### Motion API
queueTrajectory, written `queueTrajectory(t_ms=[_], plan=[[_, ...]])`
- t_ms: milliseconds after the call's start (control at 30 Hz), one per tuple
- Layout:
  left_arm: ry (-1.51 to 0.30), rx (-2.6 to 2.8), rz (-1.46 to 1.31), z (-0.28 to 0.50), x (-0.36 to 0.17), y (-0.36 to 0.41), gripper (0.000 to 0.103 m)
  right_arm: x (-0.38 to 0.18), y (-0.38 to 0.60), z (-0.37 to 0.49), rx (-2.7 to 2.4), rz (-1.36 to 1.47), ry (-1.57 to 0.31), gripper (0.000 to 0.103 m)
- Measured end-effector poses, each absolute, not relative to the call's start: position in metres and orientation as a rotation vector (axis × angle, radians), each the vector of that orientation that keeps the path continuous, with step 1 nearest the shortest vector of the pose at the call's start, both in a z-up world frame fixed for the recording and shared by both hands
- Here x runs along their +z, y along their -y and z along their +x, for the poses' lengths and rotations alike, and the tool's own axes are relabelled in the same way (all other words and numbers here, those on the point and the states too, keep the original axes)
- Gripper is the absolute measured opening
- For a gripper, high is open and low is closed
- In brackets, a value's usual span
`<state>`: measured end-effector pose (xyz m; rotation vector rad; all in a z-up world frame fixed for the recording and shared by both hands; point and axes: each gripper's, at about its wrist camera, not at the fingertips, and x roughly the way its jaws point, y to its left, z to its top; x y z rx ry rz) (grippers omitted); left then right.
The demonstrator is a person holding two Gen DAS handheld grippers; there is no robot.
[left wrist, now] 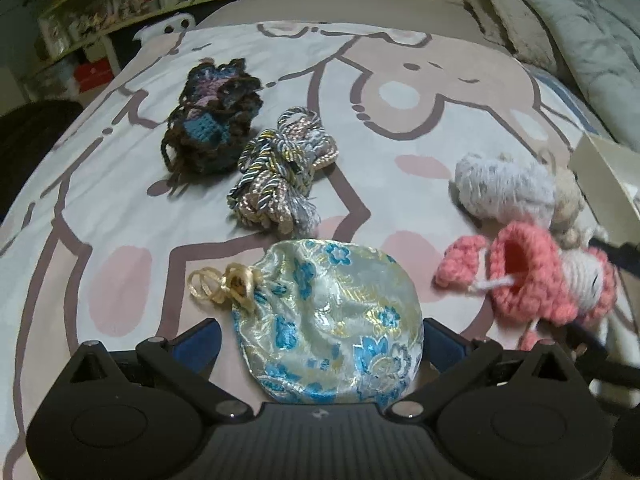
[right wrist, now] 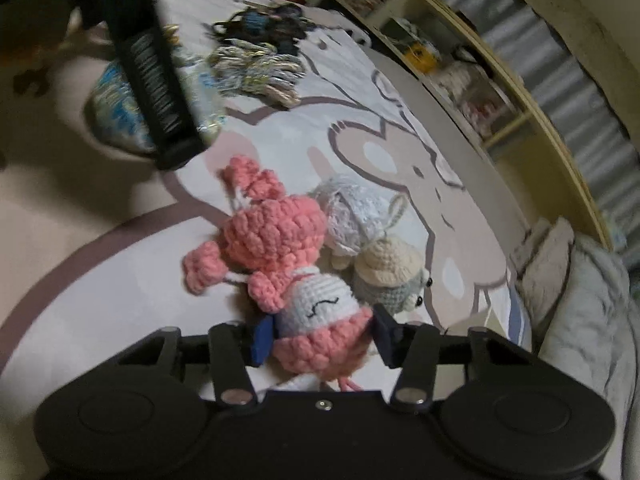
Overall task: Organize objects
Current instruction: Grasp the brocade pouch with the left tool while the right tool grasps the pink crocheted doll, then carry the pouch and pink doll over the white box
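Bed: your work lies on a bed under a pale cover [left wrist: 100, 208] printed with large brown-outlined cartoon figures; grey pillows [left wrist: 580, 40] are piled at its far right.
Pouch: the round brocade drawstring pouch [left wrist: 332, 320], pale with blue flowers, lies flat between the fingers of your left hand-held gripper [left wrist: 322, 334].
Left hand-held gripper: its jaws stand wide, one either side of the pouch; you cannot tell whether the pads touch it.
Pink doll: the pink and white crocheted doll [right wrist: 304, 280] lies near the pouch, touching the white crocheted toy [right wrist: 352, 212] and the beige-hatted grey one [right wrist: 390, 276].
Right hand-held gripper: your right hand-held gripper [right wrist: 324, 336] is closed on the pink doll's lower body.
Farther items: a dark crocheted bundle [left wrist: 212, 120] sits beside a coil of twisted metallic cord [left wrist: 280, 172].
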<state>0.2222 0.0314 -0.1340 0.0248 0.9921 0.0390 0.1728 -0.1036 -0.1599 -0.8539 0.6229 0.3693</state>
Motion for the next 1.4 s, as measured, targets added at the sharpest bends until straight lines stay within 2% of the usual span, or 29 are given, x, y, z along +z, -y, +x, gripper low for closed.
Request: queueTrajectory(t_ms=[233,267,333,433,1400], plan=[[-0.986,0.020,0.037,0.221,-0.136,-0.034,0.101,-0.142,0.127,0.187,0.358,-0.552,-0.741,0.051],[-0.987,0.014,0.032,0.221,-0.136,-0.034,0.100,-0.141,0.129,0.188,0.357,-0.517,-0.753,0.051],[-0.983,-0.003,0.024,0.221,-0.133,-0.034,0.089,-0.138,0.133,0.188,0.358,-0.465,-0.770,0.051],[-0.977,-0.012,0.028,0.219,-0.130,-0.032,0.086,-0.135,0.136,0.186,0.368,-0.416,-0.777,0.051],[-0.733,-0.034,-0.096,0.172,-0.047,-0.042,0.086,-0.056,0.185,0.169,0.280,-0.017,-0.655,0.051]])
